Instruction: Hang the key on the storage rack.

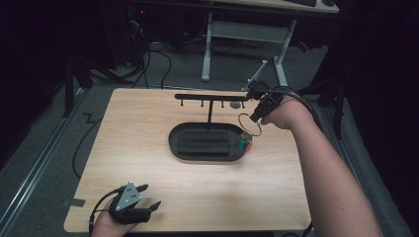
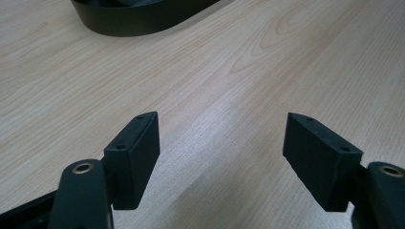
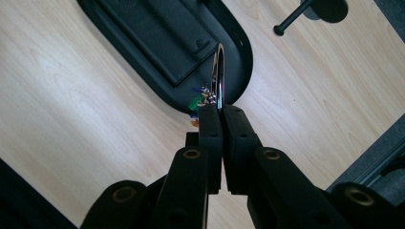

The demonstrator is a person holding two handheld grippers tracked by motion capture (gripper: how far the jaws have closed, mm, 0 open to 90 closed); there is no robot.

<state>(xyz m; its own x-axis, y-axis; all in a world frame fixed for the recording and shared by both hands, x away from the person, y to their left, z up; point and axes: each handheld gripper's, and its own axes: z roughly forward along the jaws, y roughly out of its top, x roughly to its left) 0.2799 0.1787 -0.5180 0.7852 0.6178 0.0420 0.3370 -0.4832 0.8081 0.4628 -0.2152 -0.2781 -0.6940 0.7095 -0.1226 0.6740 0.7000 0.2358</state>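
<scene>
r claw (image 3: 220, 112) pinched on thin metal ring (image 3: 218, 71); l claw (image 2: 222, 148) agape over woodgrain table (image 2: 248, 71)

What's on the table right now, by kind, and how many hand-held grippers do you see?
Hand-held gripper: 2, the left open, the right shut on the key ring
Black oval tray: 1
Black hook rack: 1
Key ring with colourful charms: 1
Total: 5
</scene>
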